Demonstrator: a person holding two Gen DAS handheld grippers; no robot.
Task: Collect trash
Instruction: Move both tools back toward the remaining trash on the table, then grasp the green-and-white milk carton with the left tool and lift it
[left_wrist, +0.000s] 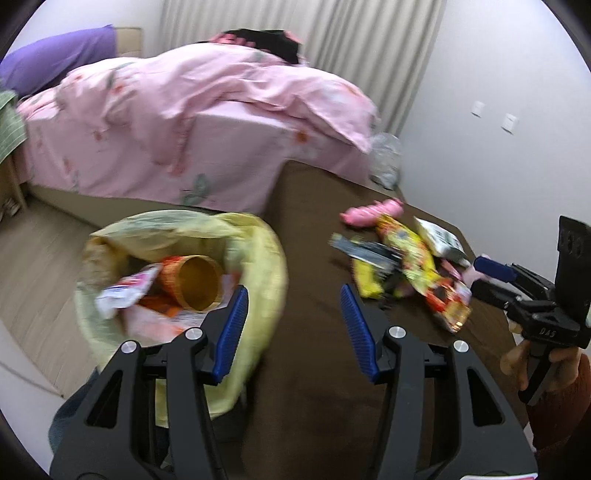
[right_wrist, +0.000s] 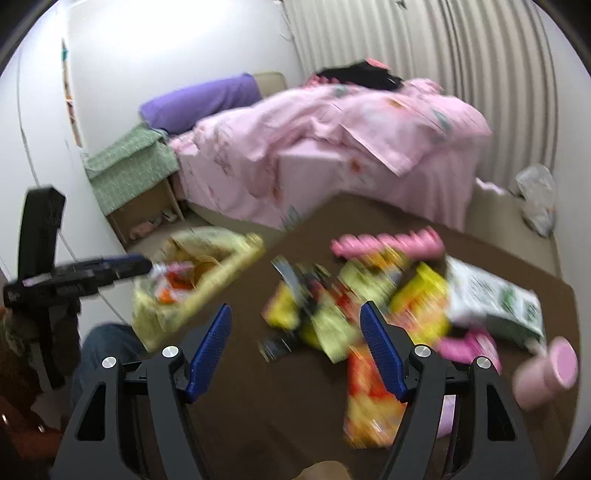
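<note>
Between both spread, empty jaws: brown cloth worktop (left_wrist: 314, 258). Left gripper (left_wrist: 293, 314) beside yellow plastic trash bag (left_wrist: 255, 251); right gripper (right_wrist: 295, 343) over crumpled snack wrappers (right_wrist: 332, 295).

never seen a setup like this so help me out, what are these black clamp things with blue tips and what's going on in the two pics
They are hand-held grippers, one in each of a person's hands, each with a camera looking along its fingers. One picture is from the left gripper, the other from the right gripper. Both are open and hold nothing. On the brown table lies a pile of snack wrappers and a pink cup. Beside it a yellow bag already holds trash. Behind is a bed.
</note>
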